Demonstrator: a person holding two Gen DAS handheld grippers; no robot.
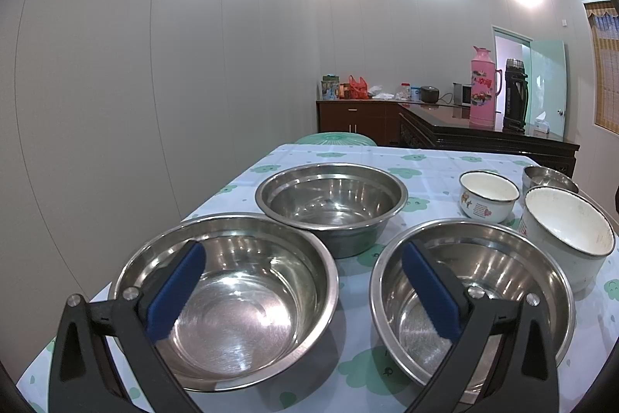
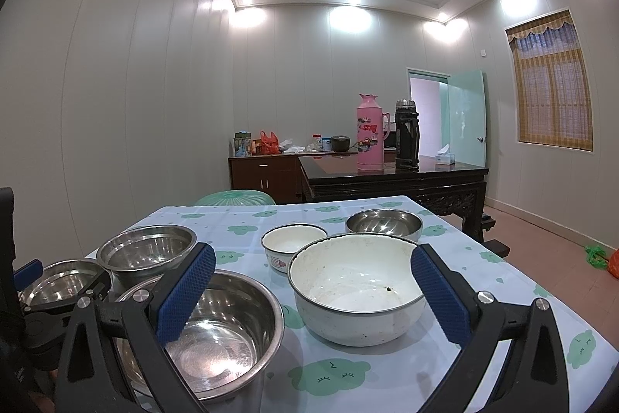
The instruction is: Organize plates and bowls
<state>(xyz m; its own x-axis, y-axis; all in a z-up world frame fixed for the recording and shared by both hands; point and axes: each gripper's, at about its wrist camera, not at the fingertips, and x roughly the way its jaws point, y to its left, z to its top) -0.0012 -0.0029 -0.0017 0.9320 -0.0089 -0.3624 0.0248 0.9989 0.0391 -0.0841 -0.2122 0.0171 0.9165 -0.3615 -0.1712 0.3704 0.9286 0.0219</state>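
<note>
white bowl (image 2: 356,291) between open right tongs (image 2: 313,293)

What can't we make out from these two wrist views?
- Left view: small steel bowl partly hidden behind the large white bowl.
- Right view: leftmost steel bowl partly covered by the left tool.
- Print on the small enamel bowl: too small to read.
</note>
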